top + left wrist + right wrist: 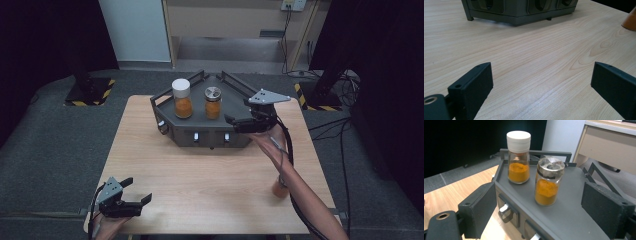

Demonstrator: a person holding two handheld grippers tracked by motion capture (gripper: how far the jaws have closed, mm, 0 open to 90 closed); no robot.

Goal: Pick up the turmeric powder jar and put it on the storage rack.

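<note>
The right gripper (549,215), jaws apart, should take the small, breakable glass jar (548,185) gently around its middle.

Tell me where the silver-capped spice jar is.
The silver-capped jar stands on the grey rack at the table's far side, right of the white-capped jar, just ahead of the open right hand-held gripper.

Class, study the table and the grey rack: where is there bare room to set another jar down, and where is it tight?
Free: the table between the rack and left gripper; the table's left strip. Tight: rack top around the white-capped jar and metal-capped jar, where the right gripper hovers.
</note>
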